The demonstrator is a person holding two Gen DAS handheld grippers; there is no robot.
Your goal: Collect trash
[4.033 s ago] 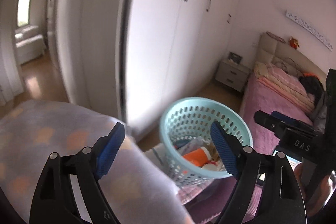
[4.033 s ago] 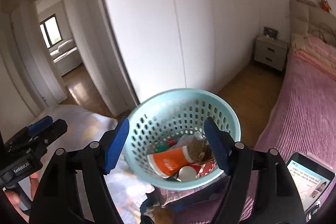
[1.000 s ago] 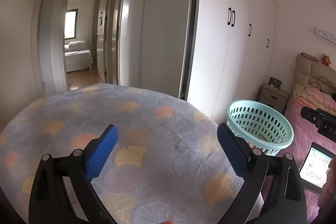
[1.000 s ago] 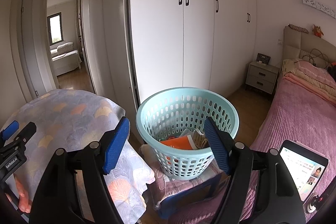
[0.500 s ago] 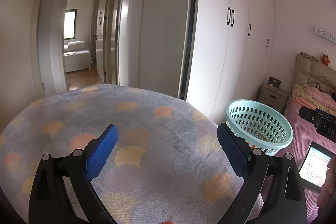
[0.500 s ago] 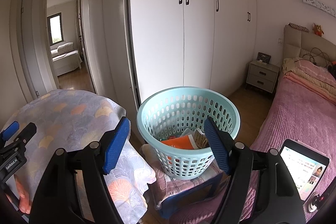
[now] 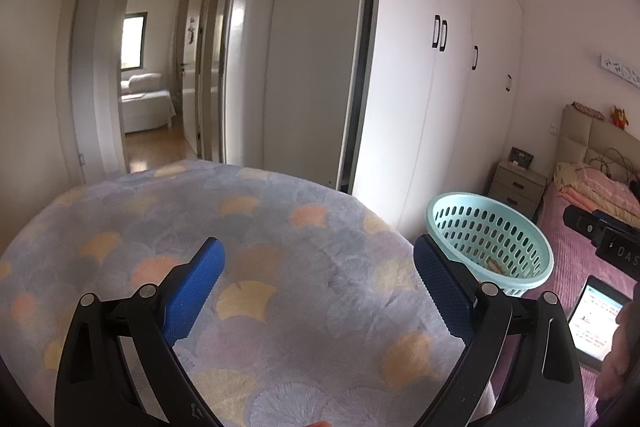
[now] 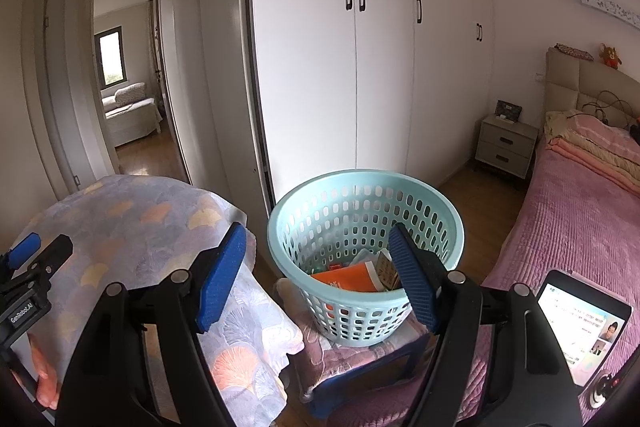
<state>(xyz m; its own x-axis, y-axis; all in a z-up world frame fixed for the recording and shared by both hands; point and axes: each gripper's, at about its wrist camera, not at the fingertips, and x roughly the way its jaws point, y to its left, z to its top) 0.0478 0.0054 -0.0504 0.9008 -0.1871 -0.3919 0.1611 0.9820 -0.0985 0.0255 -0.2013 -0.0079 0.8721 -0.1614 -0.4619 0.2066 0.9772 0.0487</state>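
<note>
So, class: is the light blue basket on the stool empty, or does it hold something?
It holds something. The basket stands upright, and an orange carton and papers lie in its bottom.

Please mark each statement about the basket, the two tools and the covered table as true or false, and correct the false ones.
1. The basket holds trash. True.
2. The right tool grips an orange item. False: its jaws are open and hold nothing.
3. The basket stands on the floor. False: it sits on a small stool.
4. The left tool is open over the patterned cloth. True.
</note>
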